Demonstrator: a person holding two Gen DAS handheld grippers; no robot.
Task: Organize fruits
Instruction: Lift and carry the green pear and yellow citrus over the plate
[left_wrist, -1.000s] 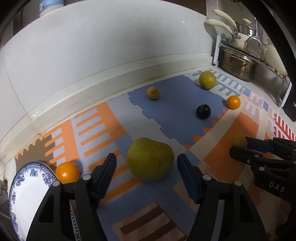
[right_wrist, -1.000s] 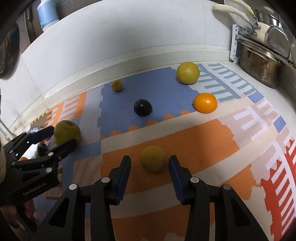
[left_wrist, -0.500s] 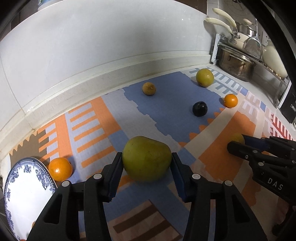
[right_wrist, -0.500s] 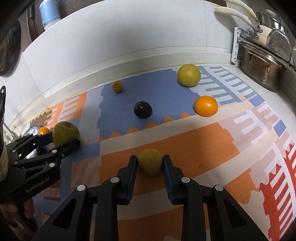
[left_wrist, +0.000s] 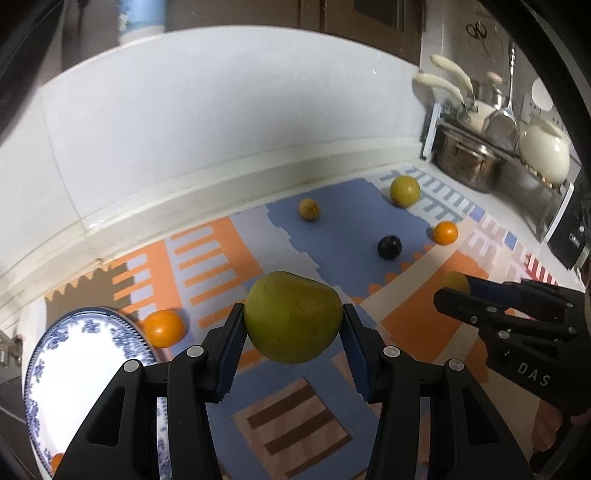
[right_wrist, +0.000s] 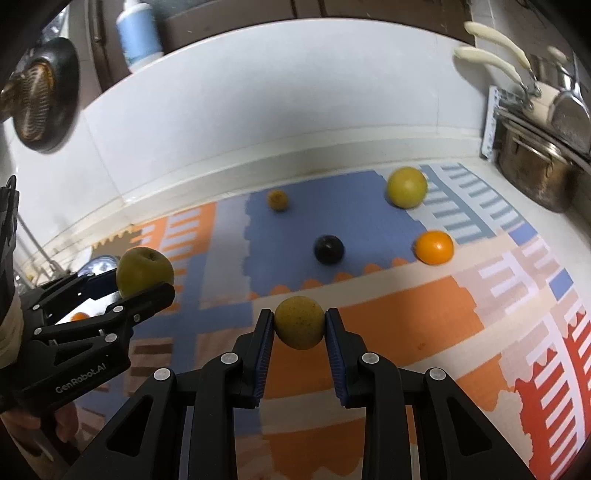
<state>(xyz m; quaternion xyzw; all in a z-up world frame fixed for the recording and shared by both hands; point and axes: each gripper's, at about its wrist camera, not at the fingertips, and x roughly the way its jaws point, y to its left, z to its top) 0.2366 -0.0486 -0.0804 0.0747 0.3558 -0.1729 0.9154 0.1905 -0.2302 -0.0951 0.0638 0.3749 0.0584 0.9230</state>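
Note:
My left gripper is shut on a large green pear and holds it above the patterned mat; it also shows in the right wrist view. My right gripper is shut on a small yellow fruit, lifted off the mat. A blue-and-white plate lies at lower left, with an orange beside its rim. On the mat farther back lie a small brownish fruit, a yellow-green round fruit, a dark plum and a second orange.
A white backsplash wall runs along the back of the counter. A steel pot and a rack with pans and a white kettle stand at the far right. A blue-labelled bottle stands on the ledge above.
Both grippers closed on their fruits and lifted them off the mat: the left on the green pear, the right on the small yellow fruit.

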